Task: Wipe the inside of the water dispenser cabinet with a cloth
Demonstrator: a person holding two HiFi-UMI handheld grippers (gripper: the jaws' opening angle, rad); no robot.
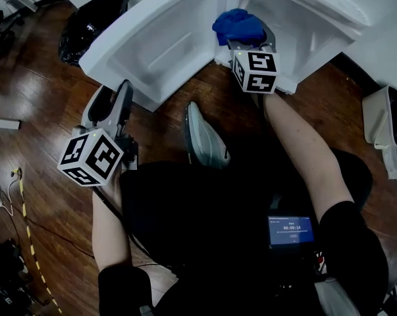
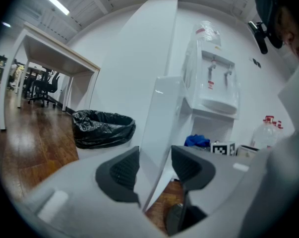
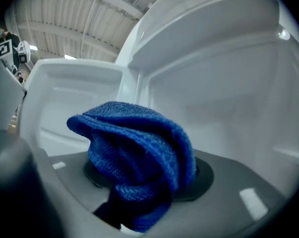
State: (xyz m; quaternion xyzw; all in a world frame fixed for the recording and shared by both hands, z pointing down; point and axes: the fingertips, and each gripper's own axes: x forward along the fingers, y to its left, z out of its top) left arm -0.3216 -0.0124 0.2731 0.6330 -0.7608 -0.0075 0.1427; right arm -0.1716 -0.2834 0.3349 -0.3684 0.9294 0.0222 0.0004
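Note:
The white water dispenser cabinet (image 1: 303,25) stands open, its door (image 1: 158,38) swung out to the left. My right gripper (image 1: 245,41) is at the cabinet's opening, shut on a bunched blue cloth (image 1: 238,26). In the right gripper view the cloth (image 3: 134,152) spills over both pads, with the cabinet's white inner wall (image 3: 228,98) just behind it. My left gripper (image 1: 116,94) is at the door's free edge. In the left gripper view that door edge (image 2: 159,98) runs between the two pads (image 2: 122,170) and both press on it.
A black bin bag (image 1: 93,22) sits left of the door. The person's grey shoe (image 1: 205,140) rests on the wood floor below the cabinet. A white appliance (image 1: 386,117) stands at the right edge, and cables (image 1: 7,189) lie at the left. A large water bottle (image 2: 266,133) stands beside the dispenser.

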